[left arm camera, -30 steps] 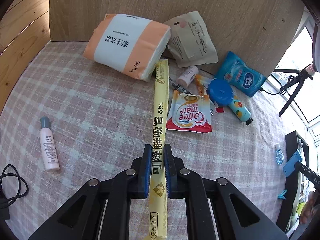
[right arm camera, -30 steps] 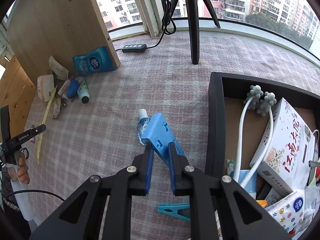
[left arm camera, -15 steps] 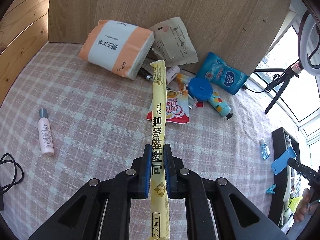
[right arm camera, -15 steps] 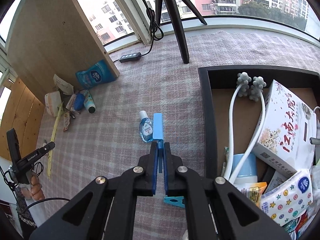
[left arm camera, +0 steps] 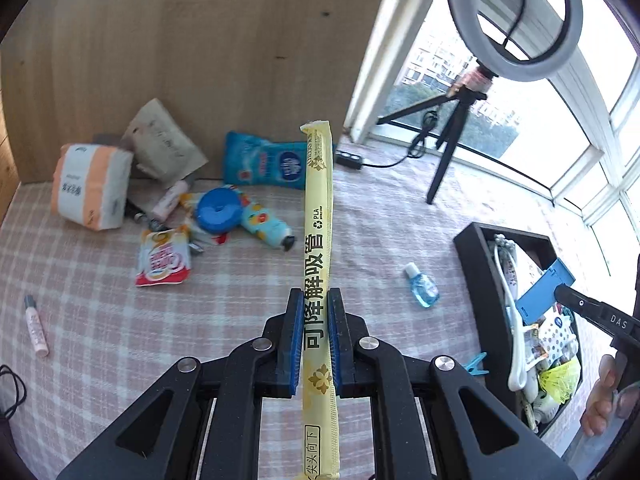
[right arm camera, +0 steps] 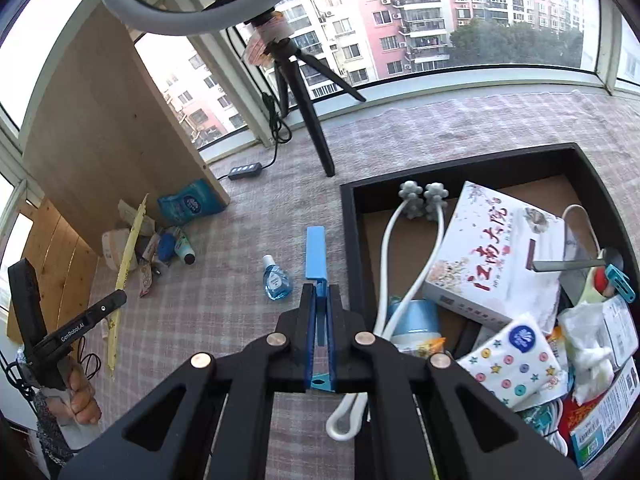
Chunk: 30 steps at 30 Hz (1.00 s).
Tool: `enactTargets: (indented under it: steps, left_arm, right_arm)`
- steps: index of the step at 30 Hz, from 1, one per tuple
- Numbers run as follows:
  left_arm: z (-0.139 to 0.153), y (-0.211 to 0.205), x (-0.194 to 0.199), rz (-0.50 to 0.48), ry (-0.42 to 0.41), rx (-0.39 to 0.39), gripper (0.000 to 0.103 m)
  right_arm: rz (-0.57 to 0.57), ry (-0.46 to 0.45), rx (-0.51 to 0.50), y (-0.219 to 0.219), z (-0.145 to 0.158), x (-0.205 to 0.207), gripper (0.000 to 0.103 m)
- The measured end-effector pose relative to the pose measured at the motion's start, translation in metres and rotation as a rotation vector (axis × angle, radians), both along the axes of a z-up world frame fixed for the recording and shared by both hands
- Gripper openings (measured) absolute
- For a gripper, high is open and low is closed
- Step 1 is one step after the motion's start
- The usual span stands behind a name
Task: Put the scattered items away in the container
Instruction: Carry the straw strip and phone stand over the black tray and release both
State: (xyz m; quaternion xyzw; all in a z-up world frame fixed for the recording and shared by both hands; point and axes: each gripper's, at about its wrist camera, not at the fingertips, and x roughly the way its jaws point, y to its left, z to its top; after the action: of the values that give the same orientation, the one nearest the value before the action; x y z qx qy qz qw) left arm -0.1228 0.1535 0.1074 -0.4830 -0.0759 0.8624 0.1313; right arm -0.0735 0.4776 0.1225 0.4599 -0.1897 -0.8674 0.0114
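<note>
My left gripper [left arm camera: 314, 312] is shut on a long yellow straw packet [left arm camera: 318, 216], lifted above the checked cloth and pointing away from me. My right gripper [right arm camera: 319, 300] is shut on a flat blue plastic piece [right arm camera: 315, 254], held in the air just left of the black container [right arm camera: 349, 216]. In the left wrist view the same blue piece [left arm camera: 544, 290] hangs over the container's [left arm camera: 472, 264] near wall. A small blue liquid bottle [right arm camera: 276, 278] lies on the cloth beside the container. A pile with a tissue pack [left arm camera: 90, 186], a blue pouch [left arm camera: 264, 164] and a red sachet [left arm camera: 164, 258] lies by the wooden board.
The container holds a white box [right arm camera: 492, 248], a white looped cord [right arm camera: 404, 240], tissue packets and several small things. A ring light on a tripod [right arm camera: 296, 80] stands behind it. A blue peg [left arm camera: 474, 364] and a pink tube [left arm camera: 36, 326] lie on the cloth.
Both grippers rose and swung toward the container. The straw packet came off the cloth with the left one. The right jaws closed flat on the blue piece and lifted it from beside the bottle.
</note>
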Motion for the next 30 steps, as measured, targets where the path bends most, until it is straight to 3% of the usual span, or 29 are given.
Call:
enactTargets:
  steps: [6, 17, 27, 30]
  left_arm:
    - [0.017, 0.081, -0.007, -0.148, 0.034, 0.007, 0.011]
    - [0.038, 0.208, 0.018, -0.398, 0.059, 0.040, 0.011]
    - [0.047, 0.296, 0.054, -0.579, 0.062, 0.045, 0.011]
    - [0.048, 0.315, 0.060, -0.619, 0.038, 0.052, 0.019]
  right_arm:
    - [-0.124, 0.030, 0.040, 0.047, 0.017, 0.030, 0.005]
    - [-0.328, 0.039, 0.079, 0.118, 0.028, 0.073, 0.005]
    - [-0.405, 0.014, 0.090, 0.149, 0.022, 0.100, 0.005]
    - [-0.395, 0.013, 0.081, 0.153, 0.022, 0.103, 0.008]
